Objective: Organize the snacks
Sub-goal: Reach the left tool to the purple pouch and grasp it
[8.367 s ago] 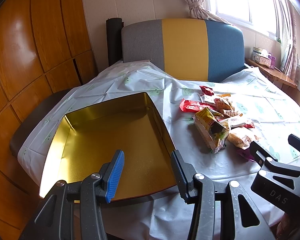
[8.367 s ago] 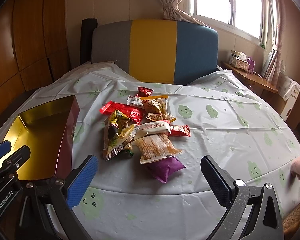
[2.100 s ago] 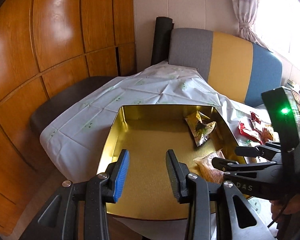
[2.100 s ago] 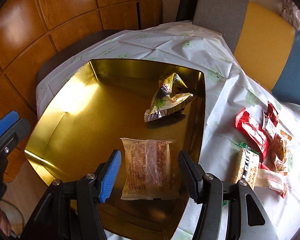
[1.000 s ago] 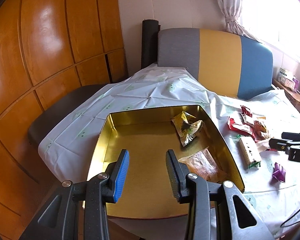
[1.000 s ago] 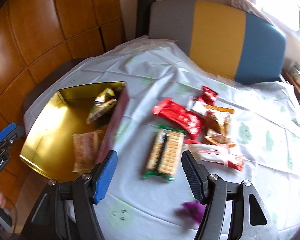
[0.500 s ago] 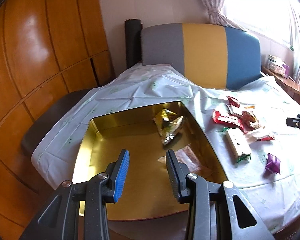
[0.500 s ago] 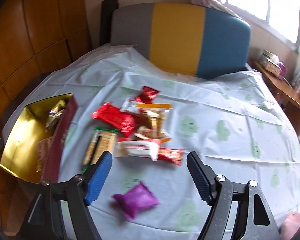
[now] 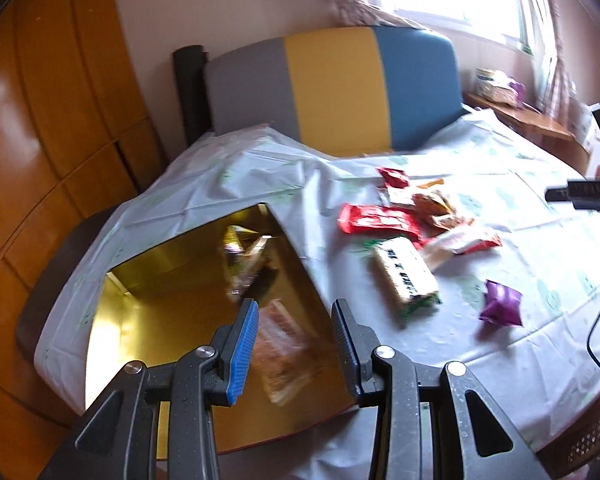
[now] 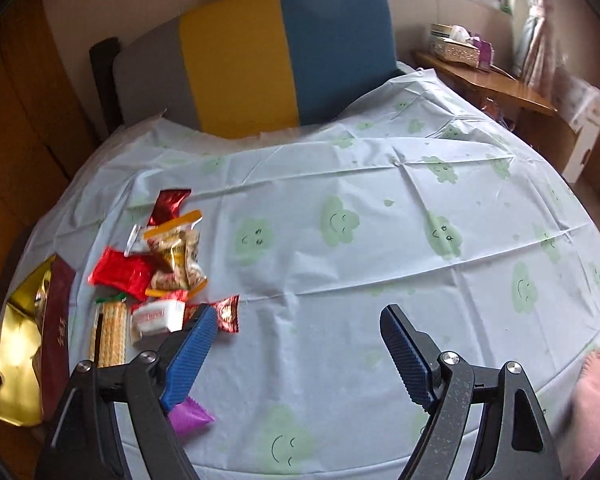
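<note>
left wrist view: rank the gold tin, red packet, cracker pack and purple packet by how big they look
1. gold tin, by far the largest
2. cracker pack and red packet: look alike in size, and the cracker pack lies nearer the camera, so unranked
3. purple packet, smallest

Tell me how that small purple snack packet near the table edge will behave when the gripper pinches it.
The purple packet looks puffy and glossy, so it is probably light and may squash or slip between the pads. It lies flat on the smooth tablecloth, so a push would likely slide it, not roll it.
</note>
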A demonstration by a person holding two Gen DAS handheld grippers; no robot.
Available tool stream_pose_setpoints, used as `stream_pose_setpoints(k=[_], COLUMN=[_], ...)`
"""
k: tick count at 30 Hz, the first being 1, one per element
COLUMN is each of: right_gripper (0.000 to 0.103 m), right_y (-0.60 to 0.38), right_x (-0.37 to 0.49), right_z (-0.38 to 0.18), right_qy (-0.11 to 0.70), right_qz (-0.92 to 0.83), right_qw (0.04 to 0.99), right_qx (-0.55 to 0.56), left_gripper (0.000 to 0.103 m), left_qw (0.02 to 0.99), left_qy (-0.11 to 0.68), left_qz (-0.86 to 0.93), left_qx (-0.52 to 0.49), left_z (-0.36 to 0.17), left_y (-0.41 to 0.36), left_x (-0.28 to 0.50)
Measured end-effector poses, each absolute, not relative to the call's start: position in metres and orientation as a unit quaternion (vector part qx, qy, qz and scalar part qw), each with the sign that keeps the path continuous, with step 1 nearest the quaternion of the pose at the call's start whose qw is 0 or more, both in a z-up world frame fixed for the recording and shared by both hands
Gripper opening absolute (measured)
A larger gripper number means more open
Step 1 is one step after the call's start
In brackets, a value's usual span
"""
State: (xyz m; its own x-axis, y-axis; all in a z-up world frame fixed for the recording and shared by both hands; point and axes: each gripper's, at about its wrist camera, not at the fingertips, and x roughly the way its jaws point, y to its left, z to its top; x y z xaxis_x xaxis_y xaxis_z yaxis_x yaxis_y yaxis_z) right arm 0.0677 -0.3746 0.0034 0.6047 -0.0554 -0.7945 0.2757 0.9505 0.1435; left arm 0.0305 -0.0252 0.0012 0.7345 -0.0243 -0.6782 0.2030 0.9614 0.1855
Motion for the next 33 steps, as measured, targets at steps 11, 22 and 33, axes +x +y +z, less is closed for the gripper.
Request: stream_pose_setpoints(k=[11, 22, 33], right_gripper=[0.089, 0.094, 0.094], right_y=[-0.375, -0.383, -0.385], right_x=[0.067, 0.067, 0.067], right_z=[0.003, 0.0, 0.001], right_qy=[0.436, 0.444, 0.442], right_qz=[-0.09, -0.096, -0.095], right_qw=[0.885, 0.875, 0.876], right_qx=[0.137, 0.165, 0.167], left_gripper=[0.038, 0.041, 0.067], left_qw=[0.902, 0.857, 0.811], left_qy=[0.385, 0.445, 0.465], left_qz=[-0.128, -0.217, -0.305], left_qx=[0.149, 0.145, 0.183], left_z=[-0.015, -0.044, -0.07], left_y=[-0.079, -0.123, -0.187], left_x=[0.039, 0.049, 0.059])
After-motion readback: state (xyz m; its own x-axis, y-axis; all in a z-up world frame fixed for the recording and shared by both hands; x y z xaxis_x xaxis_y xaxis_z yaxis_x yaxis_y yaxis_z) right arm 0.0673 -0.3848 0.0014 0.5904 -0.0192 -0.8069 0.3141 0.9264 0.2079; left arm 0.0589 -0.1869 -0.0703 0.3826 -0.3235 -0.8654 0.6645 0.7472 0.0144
